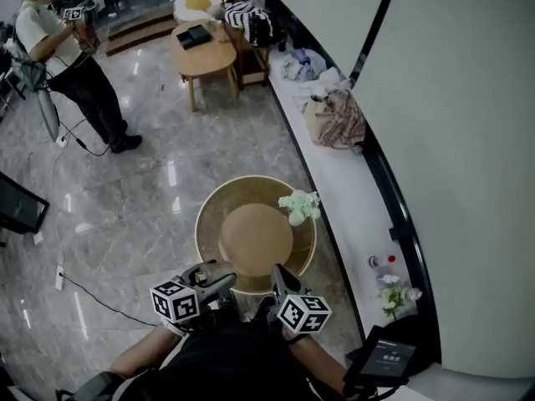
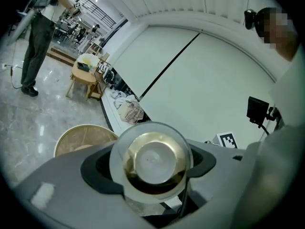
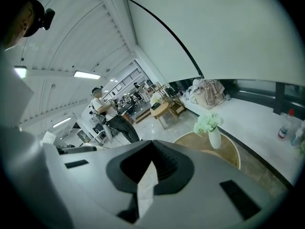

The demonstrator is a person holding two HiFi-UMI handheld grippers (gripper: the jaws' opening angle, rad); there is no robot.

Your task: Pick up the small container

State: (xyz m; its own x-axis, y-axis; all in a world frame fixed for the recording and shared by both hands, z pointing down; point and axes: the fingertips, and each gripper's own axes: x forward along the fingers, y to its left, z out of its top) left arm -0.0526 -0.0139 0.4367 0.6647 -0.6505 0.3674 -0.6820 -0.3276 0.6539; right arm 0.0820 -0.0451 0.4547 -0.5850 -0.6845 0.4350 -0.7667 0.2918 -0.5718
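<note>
The left tool is clamped on the container, its axis pointing straight along the jaws; the right tool, alongside, pinches a white slip.

I look down on a glossy grey marble floor with streaks of glare. A pale curved wall fills the right side, crossed by a thin dark seam. A long white ledge follows the foot of the wall, and a pinkish bag lies on it. Just below me is a round wooden table with a raised rim and white flowers at its right edge. Farther off a small wooden table stands beside a chair, and a person stands at far left. Strip lights glow on the ribbed ceiling.
</note>
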